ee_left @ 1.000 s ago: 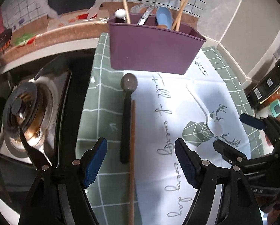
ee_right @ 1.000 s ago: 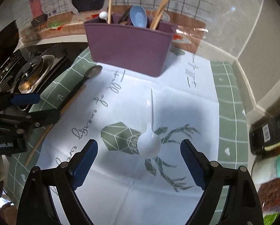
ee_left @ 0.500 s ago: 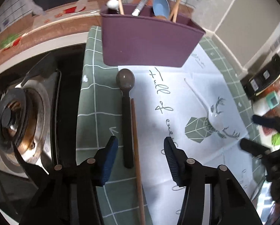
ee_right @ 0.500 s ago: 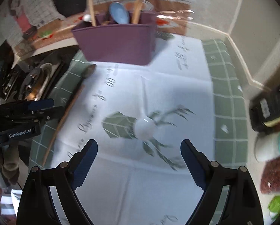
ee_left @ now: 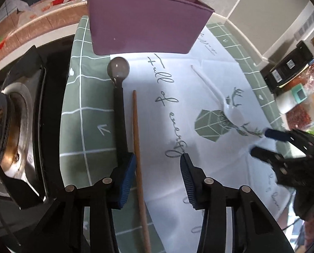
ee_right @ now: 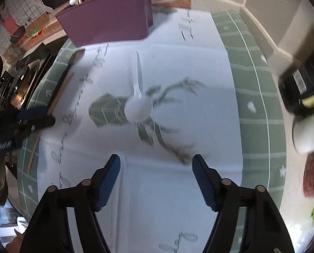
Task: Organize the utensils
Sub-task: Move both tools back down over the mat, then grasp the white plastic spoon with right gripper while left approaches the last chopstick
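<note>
A: Biggest first. White cloth with green grid border and a deer print (ee_left: 178,80), covering the counter. Deep purple plastic utensil caddy (ee_left: 144,21) at its far edge, already holding a blue spoon, chopsticks and more.

B: Loose items?

A: Three on the cloth. Long black-handled ladle with a round grey bowl (ee_left: 119,105), left side. Thin wooden chopstick (ee_left: 136,139) just beside it, parallel. White plastic spoon (ee_right: 138,105) on the deer print, well apart from the other two.

B: Left gripper?

A: Left gripper (ee_left: 157,179) is partly open, jaws have just been closing. Chopstick runs up between the pads, hugging the left one. Ladle handle end sits just outside that left pad. Pads don't look pressed on anything yet.

B: Right gripper?

A: Right gripper (ee_right: 157,175) is open fairly wide, jaws also just closing in, nothing between them. The spoon bowl lies just ahead of the tips, handle pointing away toward the caddy. Frame's blurry.

B: Handling?

A: Chopstick: light, stiff, thin, likely rolls. I'd pinch mid-shaft, keeping the ladle handle out of the grip. Spoon: very light, slick plastic, flat to the cloth. Take the neck where bowl meets handle, not the rounded bowl. Cloth could bunch under the pads.
</note>
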The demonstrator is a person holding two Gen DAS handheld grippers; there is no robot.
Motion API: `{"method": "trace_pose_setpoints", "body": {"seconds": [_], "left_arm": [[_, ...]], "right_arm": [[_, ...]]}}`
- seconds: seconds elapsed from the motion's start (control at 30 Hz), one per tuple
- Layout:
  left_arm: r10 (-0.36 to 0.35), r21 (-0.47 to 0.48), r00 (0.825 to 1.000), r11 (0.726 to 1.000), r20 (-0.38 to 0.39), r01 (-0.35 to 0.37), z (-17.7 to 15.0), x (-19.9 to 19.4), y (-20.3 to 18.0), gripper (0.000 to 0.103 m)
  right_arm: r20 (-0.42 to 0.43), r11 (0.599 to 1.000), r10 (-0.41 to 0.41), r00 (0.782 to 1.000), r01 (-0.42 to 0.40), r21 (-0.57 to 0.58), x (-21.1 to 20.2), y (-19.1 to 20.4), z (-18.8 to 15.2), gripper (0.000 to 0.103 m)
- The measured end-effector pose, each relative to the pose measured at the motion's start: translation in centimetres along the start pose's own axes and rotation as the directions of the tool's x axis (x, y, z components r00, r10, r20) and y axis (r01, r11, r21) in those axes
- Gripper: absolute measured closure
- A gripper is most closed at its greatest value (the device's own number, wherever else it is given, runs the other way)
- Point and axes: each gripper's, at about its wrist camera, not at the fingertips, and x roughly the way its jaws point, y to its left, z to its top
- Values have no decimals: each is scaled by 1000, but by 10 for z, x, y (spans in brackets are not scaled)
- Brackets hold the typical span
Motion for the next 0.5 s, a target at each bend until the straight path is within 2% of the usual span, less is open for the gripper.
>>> {"method": "trace_pose_setpoints", "body": {"seconds": [0.07,0.17,0.27,0.37,0.43,0.5], "left_arm": [[-25,-13,1000,1000,8,25,-3,-8,3,58],[-32,-31,999,999,24,33,-7,-21,8,58],[-25,-48,999,998,35,27,-12,-32,16,58],[-8,-68,999,998,41,11,-16,-40,24,58],[-5,-84,999,996,39,8,-17,-43,29,58],[-6,-90,999,996,36,10,-17,-44,31,58]], "right_arm": [[31,1000,-5,999,5,-13,1,5,14,40],[61,1000,-1,998,3,-26,9,14,41,53],[49,999,-3,999,5,-50,27,25,69,65],[26,999,-17,1000,18,-49,43,29,87,68],[5,999,-8,1000,9,-50,50,29,91,76],[-19,998,7,1000,-8,-67,53,32,89,92]]}}
